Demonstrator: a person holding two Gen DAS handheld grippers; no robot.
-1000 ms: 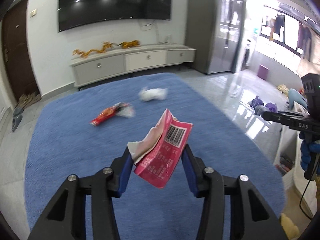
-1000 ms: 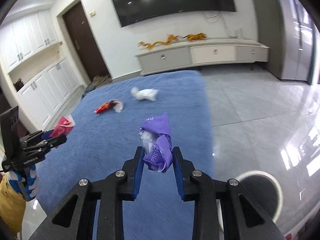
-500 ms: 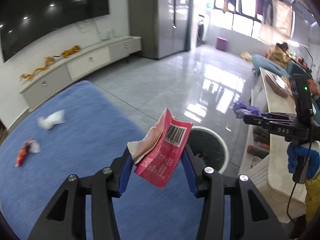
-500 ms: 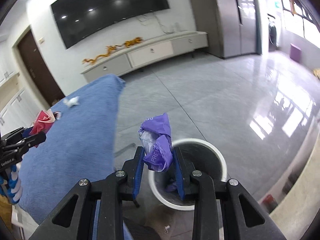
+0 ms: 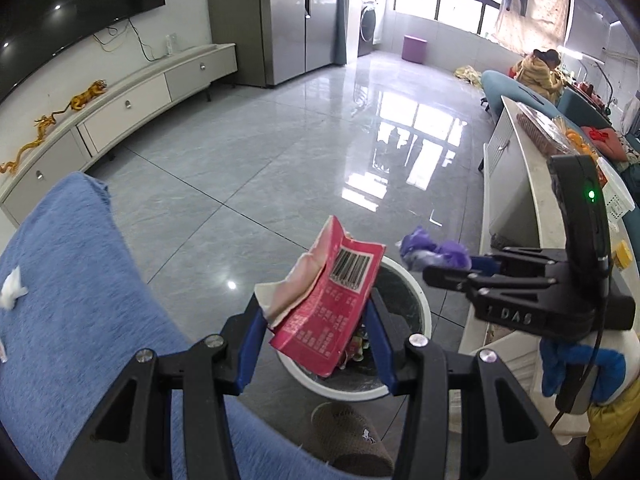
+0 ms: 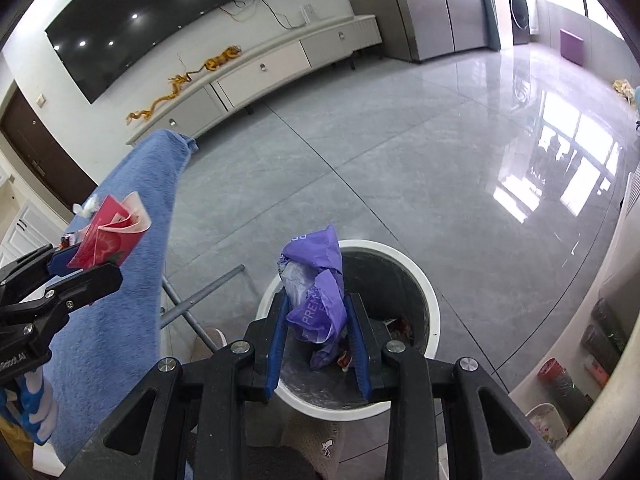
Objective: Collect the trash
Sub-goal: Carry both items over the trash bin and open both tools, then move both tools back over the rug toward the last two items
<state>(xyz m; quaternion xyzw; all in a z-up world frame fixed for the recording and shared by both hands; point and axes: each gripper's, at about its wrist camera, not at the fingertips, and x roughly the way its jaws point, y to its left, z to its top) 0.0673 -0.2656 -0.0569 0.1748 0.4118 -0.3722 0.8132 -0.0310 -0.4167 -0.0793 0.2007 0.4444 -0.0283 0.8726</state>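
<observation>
We see the left tool [image 5: 316, 344] clamped on a red wrapper [image 5: 326, 308], its blue pads pressing the packet from both sides, barcode face up and a torn pale flap hanging to the left. The packet hangs above the near rim of a white bin [image 5: 416, 300] standing on the grey tiled floor [image 5: 280, 152]. From the right wrist view, the same tool [image 6: 86, 266] sits at far left with the wrapper [image 6: 108, 236] raised over the edge of a blue cloth [image 6: 132, 216].

The right tool [image 6: 316, 320] grips a crumpled purple bag [image 6: 320, 292], its fingers closed on the bag's lower part, directly over the mouth of the bin [image 6: 424, 284]. Inside the bin we make out scraps of red and purple litter, though the dark liner hides most of it. In the left wrist view that tool [image 5: 444, 268] reaches in from the right, the bag [image 5: 434, 250] poised just beyond the bin's far rim.

A white tissue [image 5: 12, 288] lies on the blue cloth [image 5: 80, 280] covering the worktop at left. A brown slipper [image 5: 352, 436] rests on the floor just beside the bin. Beyond, a long white cabinet [image 6: 280, 64] lines the wall beneath a dark screen [image 6: 160, 4].
</observation>
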